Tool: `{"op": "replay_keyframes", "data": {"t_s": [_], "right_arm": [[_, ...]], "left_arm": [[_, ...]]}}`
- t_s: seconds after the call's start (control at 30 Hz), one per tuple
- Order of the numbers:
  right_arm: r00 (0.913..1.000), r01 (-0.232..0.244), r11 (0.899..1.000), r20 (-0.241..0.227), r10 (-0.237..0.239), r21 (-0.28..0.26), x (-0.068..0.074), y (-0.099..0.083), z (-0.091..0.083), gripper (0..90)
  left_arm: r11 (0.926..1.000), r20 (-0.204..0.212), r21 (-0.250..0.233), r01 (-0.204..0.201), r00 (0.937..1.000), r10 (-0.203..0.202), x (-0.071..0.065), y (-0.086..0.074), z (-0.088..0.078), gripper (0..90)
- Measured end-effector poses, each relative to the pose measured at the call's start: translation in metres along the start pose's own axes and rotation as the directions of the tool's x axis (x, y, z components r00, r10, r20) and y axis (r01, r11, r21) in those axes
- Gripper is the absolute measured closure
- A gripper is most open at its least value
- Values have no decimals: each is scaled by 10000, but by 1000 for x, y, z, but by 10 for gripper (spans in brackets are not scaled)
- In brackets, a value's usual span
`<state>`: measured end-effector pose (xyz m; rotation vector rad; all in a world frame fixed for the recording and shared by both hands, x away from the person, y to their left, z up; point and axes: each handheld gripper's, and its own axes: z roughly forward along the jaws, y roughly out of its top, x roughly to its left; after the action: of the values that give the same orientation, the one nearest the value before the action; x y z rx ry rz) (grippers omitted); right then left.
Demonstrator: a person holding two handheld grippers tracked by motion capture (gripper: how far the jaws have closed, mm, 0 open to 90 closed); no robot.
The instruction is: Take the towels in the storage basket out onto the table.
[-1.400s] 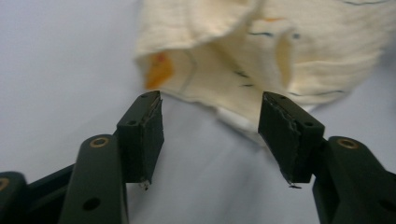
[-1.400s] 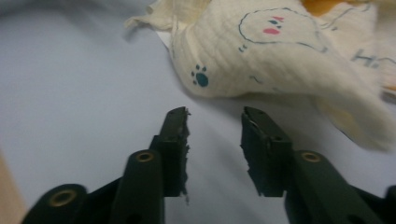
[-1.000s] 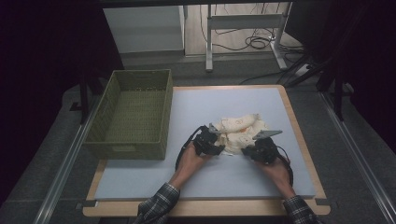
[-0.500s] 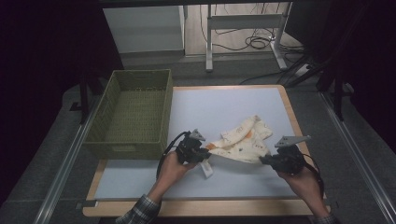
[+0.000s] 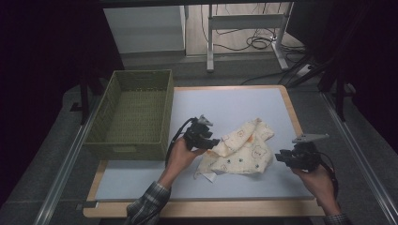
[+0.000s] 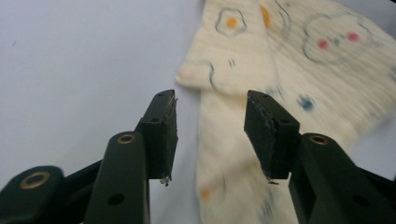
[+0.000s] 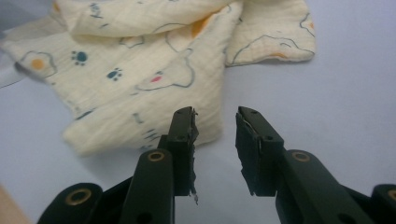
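Note:
A cream cloth [image 5: 241, 150] printed with bears, paws and eggs lies crumpled on the pale blue table top [image 5: 225, 108]. At the cloth's left edge my left gripper [image 5: 212, 142] is open, its jaws set to either side of a fold of the cloth [image 6: 233, 107], nothing pinched. My right gripper [image 5: 280, 157] is open just right of the cloth, jaws apart over bare table beside the cloth's [image 7: 154, 79] near edge. In the gripper views the left gripper [image 6: 210, 130] and right gripper [image 7: 215, 140] both show a clear gap.
A green woven basket [image 5: 112, 112] stands at the table's left side. The table's wooden rim [image 5: 293, 112] runs along the right. Beyond the far edge are a desk frame [image 5: 244, 23] and cables on the floor.
Both hands have pulled apart and toward the near edge. The cloth has spread out wider and shifted. The right gripper has come away from the cloth to its right side.

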<state>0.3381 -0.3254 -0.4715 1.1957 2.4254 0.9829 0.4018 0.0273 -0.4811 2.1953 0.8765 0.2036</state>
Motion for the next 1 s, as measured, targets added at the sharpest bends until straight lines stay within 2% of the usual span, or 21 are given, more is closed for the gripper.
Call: {"op": "replay_keyframes", "data": {"t_s": [0.07,0.13,0.23,0.3,0.37,0.4,0.43,0.47,0.5,0.53,0.57,0.6,0.67,0.7,0.73,0.77,0.8,0.87,0.9,0.97,1.0], "right_arm": [[9999,-93,10000,-145,94,11,-1,-3,5,672],[9996,-65,10000,-262,67,54,1,-6,8,653],[9978,-26,10000,-665,31,76,4,-12,18,568],[9977,-11,9999,-679,21,157,6,-13,22,554],[9977,120,9996,-676,-102,270,9,-13,34,554],[9984,279,9990,-501,-262,339,14,-13,45,677],[9984,279,9990,-501,-262,339,14,-13,45,677],[9986,424,9987,-330,-414,279,16,-13,47,751],[9978,515,9986,-425,-508,150,18,-12,49,862],[9965,591,9981,-606,-580,169,20,-10,49,874],[9966,707,9972,-450,-695,249,23,-8,47,881],[9961,813,9964,-357,-804,233,25,-7,45,883],[9949,997,9950,-170,-997,-11,26,0,21,884],[9949,997,9950,-170,-997,-11,26,0,21,884],[9947,1030,9946,-56,-1031,-92,26,2,11,885],[9943,1070,9941,48,-1070,-180,25,5,-2,885],[9947,1030,9943,30,-1030,-273,23,7,-10,884],[9934,1088,9940,359,-1085,-84,20,9,-17,884],[9939,1021,9947,407,-1025,122,17,9,-17,883],[9981,550,9970,-323,-534,537,6,5,-7,845],[9981,550,9970,-323,-534,537,6,5,-7,845]], "left_arm": [[9998,-6,195,-65,10000,65,2,9,20,549],[9984,-207,490,-287,9993,298,2,16,40,522],[9953,-299,870,-428,9985,456,2,19,60,496],[9937,-224,1034,-426,9987,452,3,18,69,511],[9966,147,794,-240,9996,229,3,15,71,637],[9972,434,745,-81,9990,48,4,14,71,810],[9971,536,765,-41,9986,0,4,14,71,810],[9966,405,809,-139,9991,107,3,15,70,832],[9957,69,868,-315,9995,310,3,16,67,847],[9964,-138,770,-358,9992,370,5,18,62,850],[9975,-216,645,-279,9993,294,8,19,58,852],[9989,-311,465,-41,9995,56,13,21,52,853],[9997,-922,213,141,9957,-120,24,26,37,854],[9997,-1256,168,194,9919,-171,30,29,30,854],[9993,-1459,92,353,9887,-336,38,32,23,852],[9982,-1375,-40,591,9887,-591,45,34,18,842],[9978,-1800,-19,664,9815,-657,50,35,15,842],[9977,-2468,181,661,9672,-596,60,36,11,838],[9962,-2557,216,846,9638,-763,66,35,10,832],[9944,-2729,316,1008,9580,-884,74,30,11,796],[9937,-2769,347,1070,9564,-933,76,28,12,796]]}}
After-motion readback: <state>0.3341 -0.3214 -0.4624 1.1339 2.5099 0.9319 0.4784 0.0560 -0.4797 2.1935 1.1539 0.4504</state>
